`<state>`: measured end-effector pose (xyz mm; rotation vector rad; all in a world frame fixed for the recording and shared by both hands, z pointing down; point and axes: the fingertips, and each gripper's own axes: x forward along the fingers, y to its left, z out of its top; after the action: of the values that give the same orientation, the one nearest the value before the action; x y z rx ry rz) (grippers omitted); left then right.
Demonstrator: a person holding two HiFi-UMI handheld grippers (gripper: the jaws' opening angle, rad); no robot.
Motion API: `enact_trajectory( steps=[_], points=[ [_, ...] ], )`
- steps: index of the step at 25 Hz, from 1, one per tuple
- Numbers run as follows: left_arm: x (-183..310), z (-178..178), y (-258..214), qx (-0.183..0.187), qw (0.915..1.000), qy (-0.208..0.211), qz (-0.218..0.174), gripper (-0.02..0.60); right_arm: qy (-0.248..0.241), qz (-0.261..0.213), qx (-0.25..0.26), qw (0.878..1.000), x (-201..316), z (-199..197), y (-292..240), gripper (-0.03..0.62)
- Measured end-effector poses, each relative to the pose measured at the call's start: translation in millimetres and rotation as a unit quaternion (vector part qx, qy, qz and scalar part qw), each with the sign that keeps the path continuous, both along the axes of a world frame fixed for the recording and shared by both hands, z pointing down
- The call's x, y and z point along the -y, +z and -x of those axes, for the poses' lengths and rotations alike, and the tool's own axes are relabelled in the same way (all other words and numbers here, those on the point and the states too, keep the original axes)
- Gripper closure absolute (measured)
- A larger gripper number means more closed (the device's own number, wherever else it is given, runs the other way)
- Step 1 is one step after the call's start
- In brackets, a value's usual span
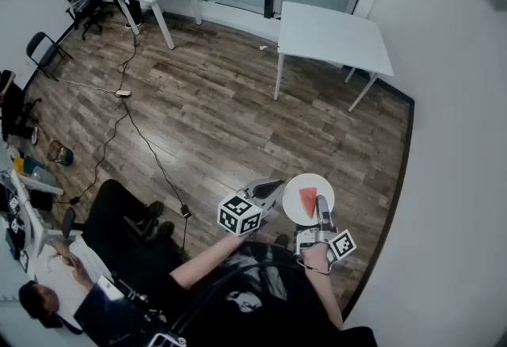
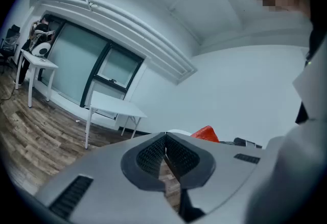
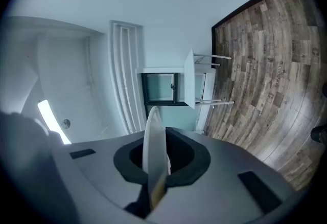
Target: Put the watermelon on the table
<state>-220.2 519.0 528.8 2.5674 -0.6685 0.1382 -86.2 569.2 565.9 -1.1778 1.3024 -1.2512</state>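
Wood floor (image 1: 222,123), white table (image 1: 333,32) standing on it, black cable (image 1: 158,167) trailing across the boards

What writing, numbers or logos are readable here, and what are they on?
None can be read.
Left marker cube: black-and-white squares, no letters.
Right marker cube: the same.
Shirt print: too small and blurred to read.
Plate: blank.

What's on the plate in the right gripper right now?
One red watermelon slice lies on the white plate, close to the rim that the right gripper clamps. Nothing else shows on top. The plate's underside is hidden in the head view.
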Motion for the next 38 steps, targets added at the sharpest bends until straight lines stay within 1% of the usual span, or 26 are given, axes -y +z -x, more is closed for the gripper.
enact_trajectory(
  steps=[4, 9, 12, 15, 19, 21, 23, 29, 35, 38],
  points=[
    [6.9, 11.9, 6.4, -0.006, 1.0000, 0.000, 0.005, 0.577, 0.003, 0.007, -0.007, 1.000, 3.4, 9.5, 7.0, 0.572],
    [6.9, 22.3, 19.9, -0.008, 0.9997, 0.009, 0.021, 0.577, 0.011, 0.021, 0.002, 1.000, -2.0, 22.0, 17.7, 0.572],
    [8.9, 23.9, 26.3, -0.010, 0.9994, 0.010, 0.031, 0.575, 0.017, 0.022, 0.008, 1.000, 0.5, 20.1, 20.6, 0.572],
    [18.5, 19.6, 30.2, -0.011, 0.9992, 0.009, 0.037, 0.577, 0.021, 0.018, 0.018, 0.999, 14.6, 11.9, 23.2, 0.572],
    [46.8, 4.8, 38.9, -0.008, 0.9989, 0.002, 0.046, 0.577, 0.008, 0.021, 0.030, 0.999, 49.6, -1.3, 31.5, 0.572],
    [69.5, -7.5, 43.7, -0.006, 0.9986, -0.003, 0.053, 0.577, 0.000, 0.026, 0.035, 0.999, 73.1, -11.7, 36.4, 0.572],
    [94.7, -27.3, 43.7, -0.006, 0.9984, -0.004, 0.056, 0.575, -0.007, 0.026, 0.036, 0.999, 98.3, -28.3, 36.0, 0.572],
    [165.1, -103.0, 25.5, -0.004, 0.9993, 0.007, 0.037, 0.575, -0.014, -0.006, 0.033, 0.999, 168.6, -96.0, 13.5, 0.572],
    [212.5, -156.6, 14.4, -0.001, 0.9997, -0.006, 0.023, 0.577, -0.024, -0.007, 0.036, 0.999, 211.2, -150.2, 8.6, 0.572],
    [230.1, -174.0, 19.0, 0.005, 0.9996, -0.013, 0.025, 0.575, -0.031, -0.001, 0.042, 0.999, 230.3, -169.5, 14.3, 0.572]
  ],
)
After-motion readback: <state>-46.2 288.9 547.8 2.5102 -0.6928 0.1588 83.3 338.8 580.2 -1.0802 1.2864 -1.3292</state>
